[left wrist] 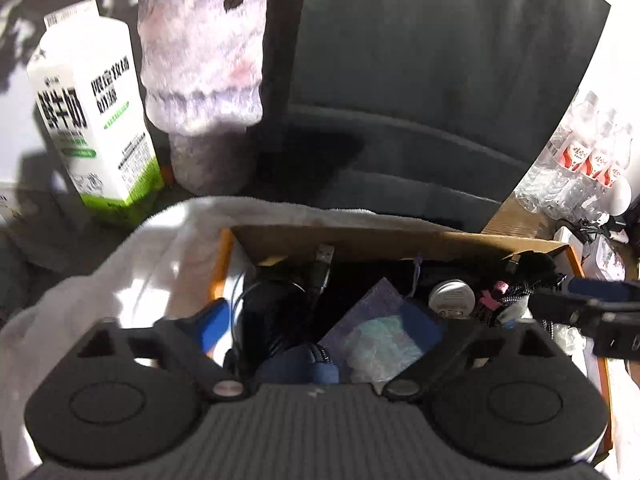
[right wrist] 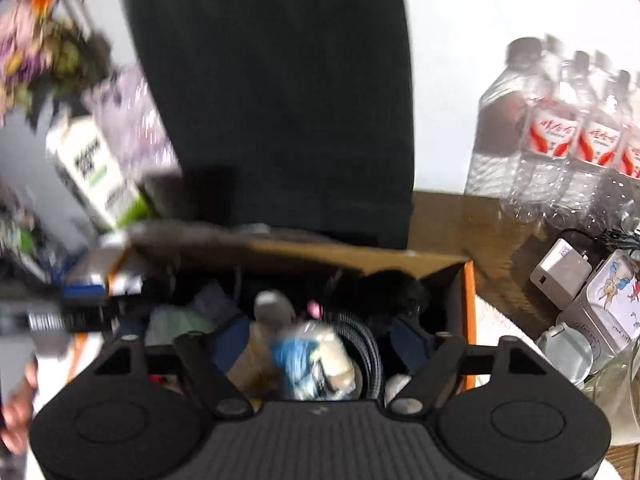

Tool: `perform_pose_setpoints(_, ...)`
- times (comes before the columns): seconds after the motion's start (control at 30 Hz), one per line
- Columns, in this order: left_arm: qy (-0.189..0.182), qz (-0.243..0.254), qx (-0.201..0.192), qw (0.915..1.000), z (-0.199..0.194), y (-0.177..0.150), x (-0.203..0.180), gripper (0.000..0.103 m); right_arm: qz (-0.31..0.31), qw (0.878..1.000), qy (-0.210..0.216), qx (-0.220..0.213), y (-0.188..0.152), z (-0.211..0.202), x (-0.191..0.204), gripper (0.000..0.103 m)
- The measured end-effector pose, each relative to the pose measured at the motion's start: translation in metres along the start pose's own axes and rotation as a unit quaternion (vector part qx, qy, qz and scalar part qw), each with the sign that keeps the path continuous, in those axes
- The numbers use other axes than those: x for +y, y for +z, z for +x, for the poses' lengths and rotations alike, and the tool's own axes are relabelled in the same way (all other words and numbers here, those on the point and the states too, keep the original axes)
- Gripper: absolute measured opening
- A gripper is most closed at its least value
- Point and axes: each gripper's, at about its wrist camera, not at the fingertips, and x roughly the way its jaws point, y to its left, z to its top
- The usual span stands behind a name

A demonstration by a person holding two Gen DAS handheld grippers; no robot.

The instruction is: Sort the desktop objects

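Note:
An open cardboard box (left wrist: 400,240) with orange edges holds several small things: a black USB cable (left wrist: 322,272), a round tin (left wrist: 452,298), a purple pouch (left wrist: 372,312) and a clear bag (left wrist: 380,348). My left gripper (left wrist: 320,328) hovers open over the box, empty. In the right wrist view the same box (right wrist: 360,254) lies below my right gripper (right wrist: 320,344), which is open over a small clear packet with blue and cream contents (right wrist: 316,360). The right gripper's finger (left wrist: 592,308) also shows at the right of the left view.
A white and green milk carton (left wrist: 92,112) and a pale purple vase (left wrist: 204,64) stand left behind the box. A dark monitor (left wrist: 440,60) is behind it. Water bottles (right wrist: 560,128), a white charger (right wrist: 560,272) and a tin with a rabbit picture (right wrist: 612,292) sit right. A white towel (left wrist: 120,272) lies under the box.

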Motion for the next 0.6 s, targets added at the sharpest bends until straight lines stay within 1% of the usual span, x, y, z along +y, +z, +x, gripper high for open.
perform_pose_setpoints(0.07, 0.013, -0.002, -0.016, 0.9998, -0.012, -0.001, -0.002, 0.103, 0.003, 1.0, -0.007, -0.006, 0.0, -0.005, 0.003, 0.078)
perform_pose_setpoints(0.1, 0.018, -0.004, -0.019, 0.9997, -0.018, -0.002, -0.003, 0.103, 0.001, 1.0, -0.014, -0.008, -0.002, -0.009, 0.005, 0.079)
perform_pose_setpoints(0.17, 0.02, -0.011, -0.02, 0.9995, -0.031, -0.002, -0.005, 0.103, -0.01, 0.999, -0.034, -0.013, -0.005, -0.015, 0.012, 0.08)
perform_pose_setpoints(0.27, 0.034, -0.024, -0.017, 0.999, -0.05, -0.004, -0.006, 0.103, -0.021, 0.997, -0.075, -0.027, -0.012, -0.029, 0.022, 0.086)
perform_pose_setpoints(0.33, 0.04, -0.034, -0.016, 0.9985, -0.064, -0.008, -0.006, 0.103, -0.023, 0.995, -0.092, -0.035, -0.015, -0.04, 0.027, 0.087)
perform_pose_setpoints(0.4, 0.042, -0.042, -0.025, 0.9979, -0.082, -0.017, -0.006, 0.103, -0.023, 0.995, -0.092, -0.042, -0.021, -0.055, 0.029, 0.088)
perform_pose_setpoints(0.5, 0.051, -0.048, -0.046, 0.9965, -0.112, -0.036, -0.007, 0.103, -0.023, 0.995, -0.083, -0.056, -0.037, -0.082, 0.035, 0.089)
perform_pose_setpoints(0.6, 0.068, -0.047, -0.086, 0.9929, -0.147, -0.063, -0.013, 0.103, -0.035, 0.996, -0.056, -0.065, -0.063, -0.108, 0.045, 0.091)
